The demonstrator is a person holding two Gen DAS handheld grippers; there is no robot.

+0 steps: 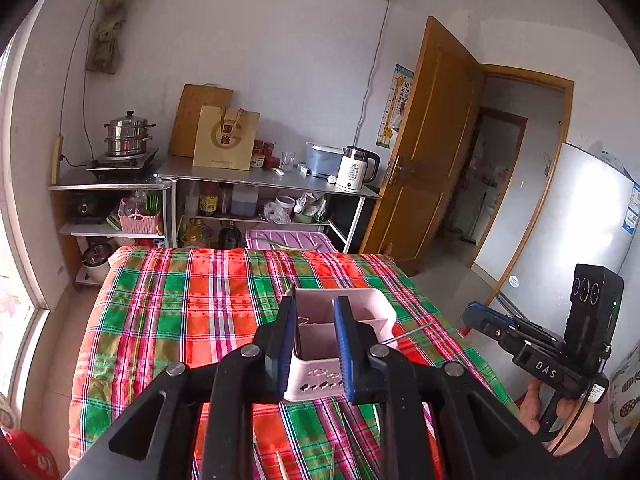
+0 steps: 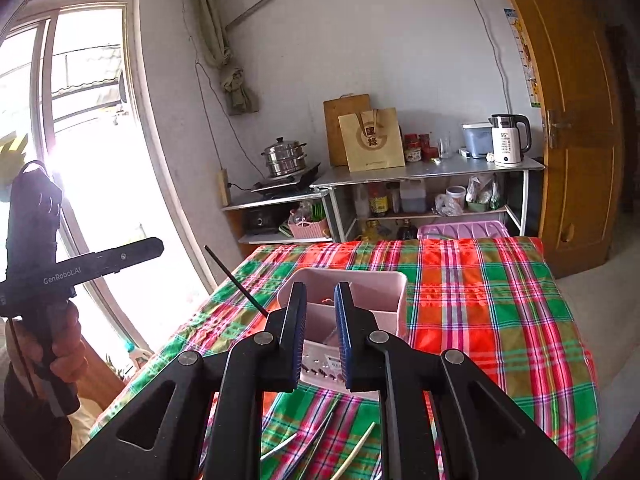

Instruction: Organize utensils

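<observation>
"What's that pink thing on the table?"

"A pink utensil holder (image 1: pixel 316 380), plastic and boxy, with partitions inside and little slots cut low in its near wall. It stands upright, mouth up, on the red-and-green plaid cloth (image 1: pixel 180 320), toward the near end of the table."

"Which way does it run?"

"From the left-hand camera its longer side seems to lead away toward the shelves along the wall, angled a bit to the right."

"And the tongs?"

"The left gripper (image 1: pixel 314 344) hangs just in front of the holder, jaws partly apart, and I see nothing pinched between them. The right gripper (image 2: pixel 320 340) is the same: a moderate gap, with the holder showing through it."

"Anything else?"

"A thin dark stick (image 2: pixel 232 276) slants up and to the left. Its lower end goes behind the right gripper's finger, so I can't tell what holds it. A few loose utensils (image 2: pixel 354 450) lie flat on the cloth, nearer than the holder."
</observation>
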